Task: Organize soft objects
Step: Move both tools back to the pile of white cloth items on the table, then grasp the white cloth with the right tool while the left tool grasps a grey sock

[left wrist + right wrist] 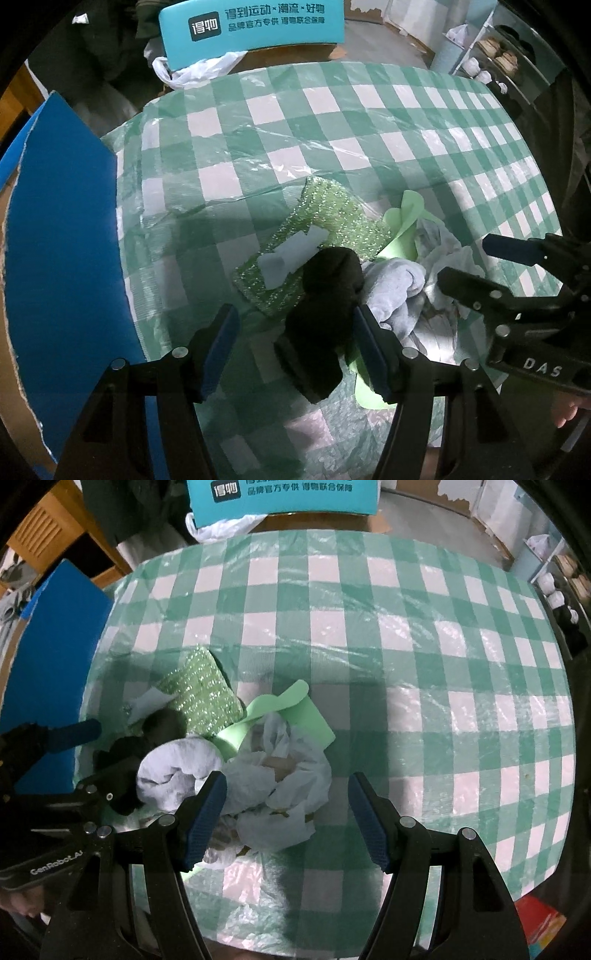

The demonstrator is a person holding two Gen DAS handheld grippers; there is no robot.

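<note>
A heap of soft things lies on the checked table (332, 122). It holds a glittery green scouring pad (332, 221) with a pale label, a black cloth (325, 295), a rolled grey-white cloth (395, 288), a light green sheet (306, 716) and a crumpled white bag (288, 775). My left gripper (295, 350) points down over the black cloth, which lies between its open jaws against the right pad only. My right gripper (288, 821) hangs open over the white bag, its left pad at the bag's edge. Each gripper also shows in the other's view: the right gripper (476, 266), the left gripper (92, 760).
A blue board (55, 258) stands along the table's left edge. A teal box (251, 29) and a white plastic bag (199, 70) sit beyond the far edge. A shoe rack (491, 55) is at the back right. The tablecloth is under wrinkled clear plastic.
</note>
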